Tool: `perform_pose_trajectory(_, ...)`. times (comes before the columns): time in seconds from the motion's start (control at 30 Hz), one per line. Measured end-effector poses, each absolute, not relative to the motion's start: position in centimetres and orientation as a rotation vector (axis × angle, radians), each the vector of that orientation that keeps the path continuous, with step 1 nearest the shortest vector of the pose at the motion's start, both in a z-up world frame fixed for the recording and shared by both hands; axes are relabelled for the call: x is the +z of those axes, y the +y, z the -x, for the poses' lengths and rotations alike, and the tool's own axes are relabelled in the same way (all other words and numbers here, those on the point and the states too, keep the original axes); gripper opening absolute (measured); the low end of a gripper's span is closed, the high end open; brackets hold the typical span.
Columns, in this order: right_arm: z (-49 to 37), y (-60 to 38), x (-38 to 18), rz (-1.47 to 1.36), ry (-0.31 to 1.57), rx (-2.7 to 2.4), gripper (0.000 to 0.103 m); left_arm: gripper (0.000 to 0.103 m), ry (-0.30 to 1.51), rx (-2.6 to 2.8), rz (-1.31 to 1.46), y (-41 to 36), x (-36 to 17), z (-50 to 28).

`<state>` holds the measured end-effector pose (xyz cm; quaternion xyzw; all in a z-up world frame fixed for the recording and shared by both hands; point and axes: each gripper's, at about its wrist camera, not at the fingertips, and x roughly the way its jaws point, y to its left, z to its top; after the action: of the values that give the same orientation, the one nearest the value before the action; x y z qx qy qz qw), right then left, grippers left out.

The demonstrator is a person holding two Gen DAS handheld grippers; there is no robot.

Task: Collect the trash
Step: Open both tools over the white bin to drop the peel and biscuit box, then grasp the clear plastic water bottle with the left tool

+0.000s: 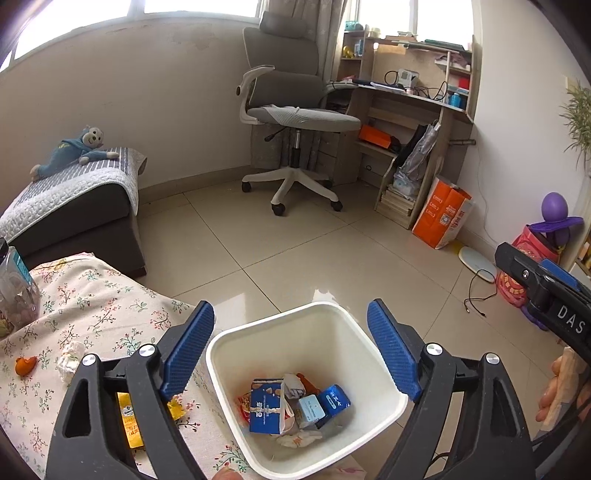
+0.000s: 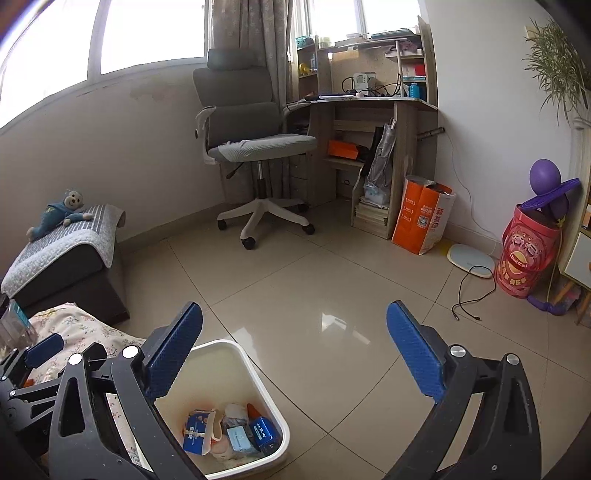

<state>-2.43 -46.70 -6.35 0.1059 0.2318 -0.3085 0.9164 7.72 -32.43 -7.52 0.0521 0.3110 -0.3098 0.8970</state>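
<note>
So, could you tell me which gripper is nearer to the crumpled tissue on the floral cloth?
Left. The left gripper hangs over the bin, right of the tissue; the right gripper is beyond the bin's far side.

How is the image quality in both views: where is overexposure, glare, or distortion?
Left wrist view: the windows are blown out to white, the tiled floor carries a bright reflection just beyond the white bin, and the fisheye bends the walls, with dark corners. Right wrist view: the windows are also overexposed, the floor shows a glare patch, and the edges curve strongly.
</note>
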Motion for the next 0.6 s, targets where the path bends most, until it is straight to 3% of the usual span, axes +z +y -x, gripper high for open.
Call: perform_pose_trajectory(0.6,-2.6,-38.0,-6.9,-0.102,0.597,-0.429,0.096,0.086,0.68,-0.465,-0.182,-22.8,-7.2,-9.5)
